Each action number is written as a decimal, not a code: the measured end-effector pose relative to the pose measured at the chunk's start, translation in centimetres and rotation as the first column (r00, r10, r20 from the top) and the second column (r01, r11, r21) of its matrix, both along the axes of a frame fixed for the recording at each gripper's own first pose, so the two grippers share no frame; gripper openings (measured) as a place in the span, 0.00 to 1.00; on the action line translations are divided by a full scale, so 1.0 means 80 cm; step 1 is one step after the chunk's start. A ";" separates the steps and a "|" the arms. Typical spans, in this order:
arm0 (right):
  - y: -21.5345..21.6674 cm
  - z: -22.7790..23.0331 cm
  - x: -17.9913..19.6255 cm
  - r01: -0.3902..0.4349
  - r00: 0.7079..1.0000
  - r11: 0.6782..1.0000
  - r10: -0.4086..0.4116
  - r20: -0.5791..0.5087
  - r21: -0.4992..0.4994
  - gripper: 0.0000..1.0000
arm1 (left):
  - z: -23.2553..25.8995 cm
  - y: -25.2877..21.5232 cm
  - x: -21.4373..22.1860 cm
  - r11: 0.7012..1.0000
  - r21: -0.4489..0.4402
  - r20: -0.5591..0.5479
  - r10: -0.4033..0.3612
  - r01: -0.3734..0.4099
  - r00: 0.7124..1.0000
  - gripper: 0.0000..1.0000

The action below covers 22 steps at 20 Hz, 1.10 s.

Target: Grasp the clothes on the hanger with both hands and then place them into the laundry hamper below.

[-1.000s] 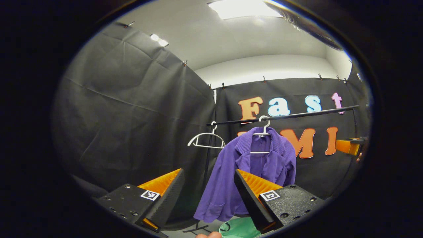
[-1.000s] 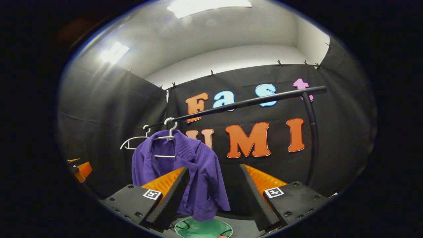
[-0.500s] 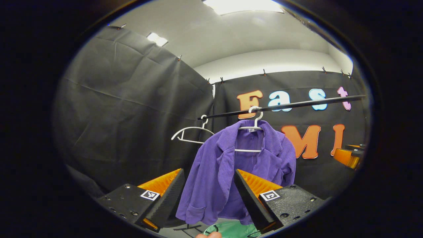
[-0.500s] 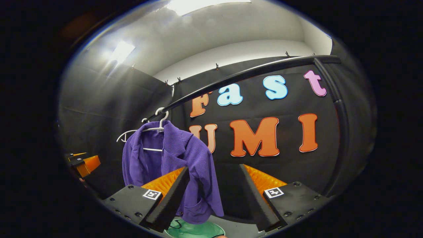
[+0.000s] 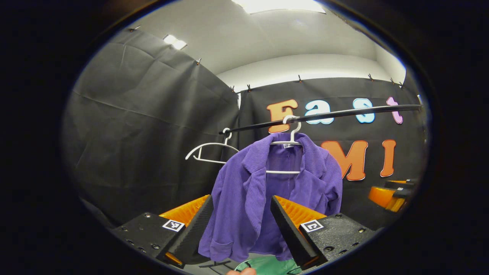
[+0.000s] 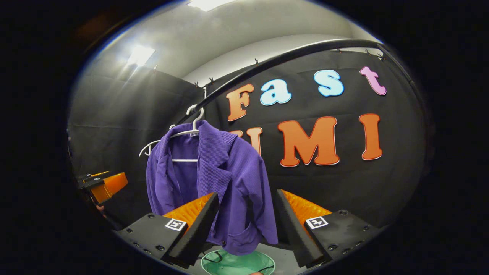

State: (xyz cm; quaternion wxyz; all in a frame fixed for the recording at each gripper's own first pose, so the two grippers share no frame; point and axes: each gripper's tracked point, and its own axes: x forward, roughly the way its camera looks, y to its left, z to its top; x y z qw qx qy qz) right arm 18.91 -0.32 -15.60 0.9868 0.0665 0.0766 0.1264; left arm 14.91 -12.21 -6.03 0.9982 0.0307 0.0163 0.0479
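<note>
Black cloth walls close the booth on all sides ahead of the jaws, pinned along their top edge with small clips; above them runs a pale upper wall and a white ceiling; a bright ceiling light panel glows high over the jaws (a smaller one sits off to the left); a strip of grey floor lies just below the jaws.

Black tongs w/ screws, square markers.

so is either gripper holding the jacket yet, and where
No, nothing is held. The left gripper and right gripper are both open, short of the jacket, which hangs on its hanger.
</note>
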 end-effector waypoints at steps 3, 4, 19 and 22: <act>0.068 -0.039 0.026 -0.081 0.996 0.996 0.082 -0.033 0.026 0.95 | -0.005 0.019 -0.001 0.999 0.035 -0.014 0.008 -0.007 1.000 0.92; 0.087 -0.052 0.036 -0.093 0.994 0.995 0.095 -0.045 0.039 0.94 | -0.005 0.025 -0.002 0.999 0.042 -0.019 0.008 -0.007 1.000 0.92; 0.072 -0.186 0.177 0.208 0.966 0.964 -0.229 -0.121 -0.165 0.96 | -0.046 0.110 -0.023 0.993 -0.077 -0.119 -0.094 0.085 0.989 0.92; 0.038 -0.157 0.175 0.225 0.966 0.970 -0.234 -0.110 -0.091 0.45 | -0.043 0.099 -0.009 0.993 -0.064 -0.098 -0.101 0.095 0.990 0.92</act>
